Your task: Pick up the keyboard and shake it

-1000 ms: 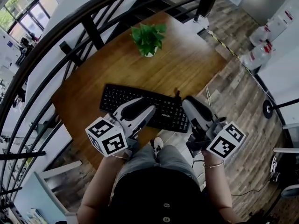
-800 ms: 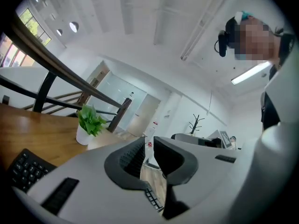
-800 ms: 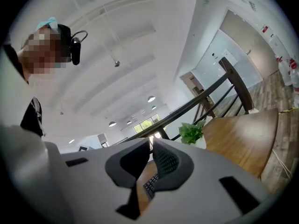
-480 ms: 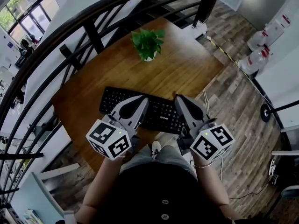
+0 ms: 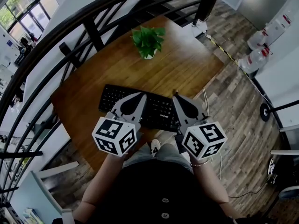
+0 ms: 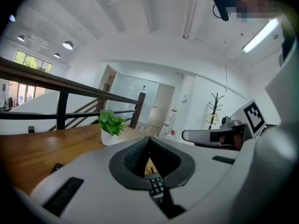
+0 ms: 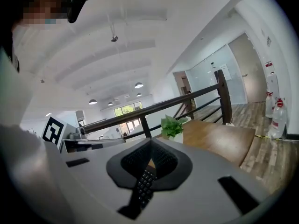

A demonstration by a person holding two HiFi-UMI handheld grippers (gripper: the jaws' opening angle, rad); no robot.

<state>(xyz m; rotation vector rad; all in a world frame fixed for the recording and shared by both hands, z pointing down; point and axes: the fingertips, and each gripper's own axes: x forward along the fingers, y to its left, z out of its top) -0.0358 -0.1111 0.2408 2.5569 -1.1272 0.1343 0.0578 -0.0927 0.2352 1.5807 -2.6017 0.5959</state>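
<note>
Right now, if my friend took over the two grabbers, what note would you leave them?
Left gripper: shut, tips over the near edge of the keyboard; no grip that I can see.
Right gripper: shut, same, further right.
Keyboard: flat on the wooden table, near its front edge.
Done: both grippers are at the keyboard.
Left: grip it, lift it, shake it.
</note>
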